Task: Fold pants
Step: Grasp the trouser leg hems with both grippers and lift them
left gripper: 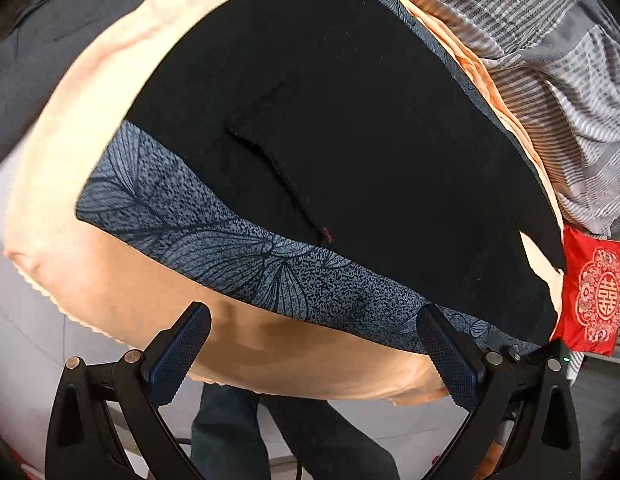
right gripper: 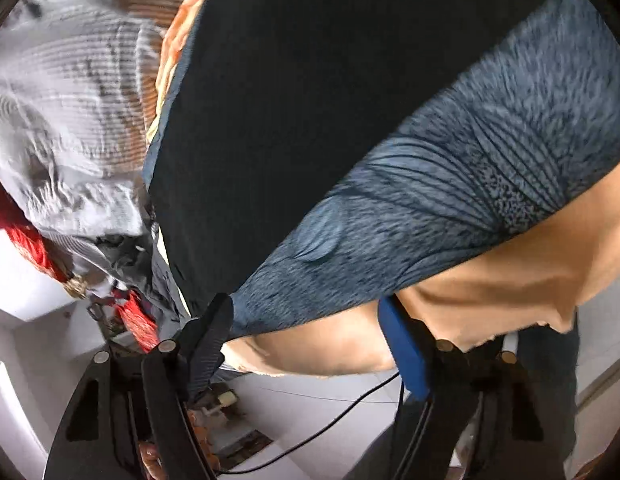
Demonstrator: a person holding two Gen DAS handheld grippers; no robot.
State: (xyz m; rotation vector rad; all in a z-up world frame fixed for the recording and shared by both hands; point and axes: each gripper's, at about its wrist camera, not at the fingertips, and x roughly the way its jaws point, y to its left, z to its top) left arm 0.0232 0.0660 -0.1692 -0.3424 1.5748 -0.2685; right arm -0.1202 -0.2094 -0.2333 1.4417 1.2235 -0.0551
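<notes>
Black pants lie spread flat on a blue leaf-patterned mat over a peach cloth. A pocket seam runs across the pants. My left gripper is open and empty, hovering over the near edge of the mat and the peach cloth. In the right wrist view the pants fill the upper middle and the mat crosses to the right. My right gripper is open and empty at the mat's near corner, above the peach cloth.
A grey striped blanket and a red embroidered pouch lie at the far right; the blanket and red fabric also show in the right wrist view. The person's dark-trousered legs stand below. A black cable crosses the white floor.
</notes>
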